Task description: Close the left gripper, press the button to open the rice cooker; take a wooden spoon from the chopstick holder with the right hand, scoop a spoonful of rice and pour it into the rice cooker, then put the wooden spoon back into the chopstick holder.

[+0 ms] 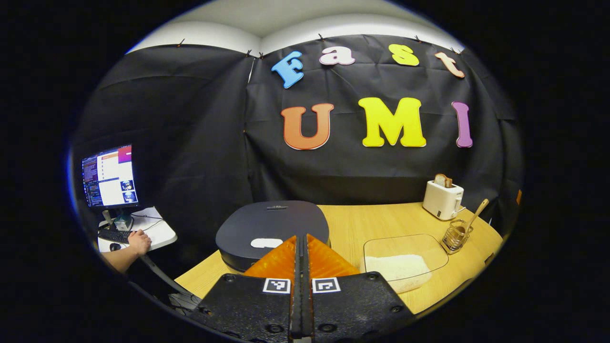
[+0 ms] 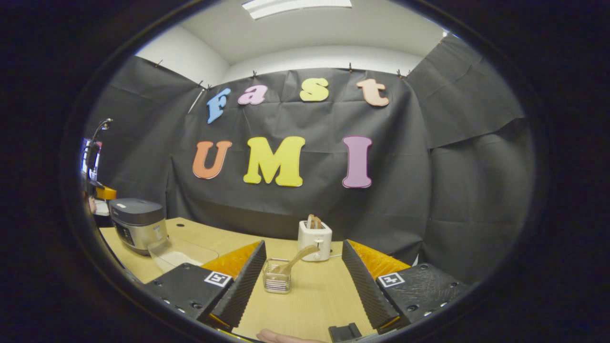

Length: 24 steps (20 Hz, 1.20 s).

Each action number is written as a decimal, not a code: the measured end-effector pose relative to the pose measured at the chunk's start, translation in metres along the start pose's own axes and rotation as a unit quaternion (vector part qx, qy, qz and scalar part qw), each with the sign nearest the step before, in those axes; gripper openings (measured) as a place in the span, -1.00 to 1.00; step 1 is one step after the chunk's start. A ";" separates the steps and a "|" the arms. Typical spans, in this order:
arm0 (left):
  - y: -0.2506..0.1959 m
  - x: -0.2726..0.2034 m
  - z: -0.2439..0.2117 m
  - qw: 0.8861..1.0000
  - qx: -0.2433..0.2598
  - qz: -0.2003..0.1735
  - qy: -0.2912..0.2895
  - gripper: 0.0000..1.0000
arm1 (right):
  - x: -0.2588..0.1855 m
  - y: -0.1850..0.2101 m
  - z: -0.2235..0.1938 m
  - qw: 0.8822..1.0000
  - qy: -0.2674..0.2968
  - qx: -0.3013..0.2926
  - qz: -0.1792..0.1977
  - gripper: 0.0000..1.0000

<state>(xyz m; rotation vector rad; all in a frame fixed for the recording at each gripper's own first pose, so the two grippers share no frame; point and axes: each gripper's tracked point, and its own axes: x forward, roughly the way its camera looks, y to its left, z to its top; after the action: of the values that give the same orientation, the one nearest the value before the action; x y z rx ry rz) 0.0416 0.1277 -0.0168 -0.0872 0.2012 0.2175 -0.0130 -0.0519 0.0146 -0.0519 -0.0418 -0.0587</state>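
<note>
I have the left gripper (image 1: pixel 301 259) with its jaws pressed together and empty, so the blunt tip can push the pale button (image 1: pixel 266 243) on the closed rice cooker (image 1: pixel 272 228) just ahead. My right gripper (image 2: pixel 302 274) has its jaws wide apart and empty, lined up on the chopstick holder (image 2: pixel 277 281). The wooden spoon (image 2: pixel 296 259) stands in that holder, bowl down, handle leaning up and right toward the toaster (image 2: pixel 314 240) behind it. The rice container (image 1: pixel 405 259) lies between holder and cooker on the table (image 2: pixel 310 295).

My toaster (image 1: pixel 443 199) with toast at the table's (image 1: pixel 362 224) far edge, monitor (image 1: pixel 109 176) and keyboard (image 1: pixel 114 235) on my side desk (image 1: pixel 159 231)
</note>
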 end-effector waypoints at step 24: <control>0.036 0.056 -0.040 0.990 -0.021 -0.033 0.137 -0.94 | -0.002 -0.004 0.003 1.000 -0.005 -0.009 -0.006 0.89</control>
<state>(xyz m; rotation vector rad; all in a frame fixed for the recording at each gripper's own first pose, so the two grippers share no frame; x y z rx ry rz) 0.0797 0.1698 -0.0698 -0.1647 0.4672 0.1436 -0.0152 -0.0553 0.0175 -0.0698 -0.0523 -0.0709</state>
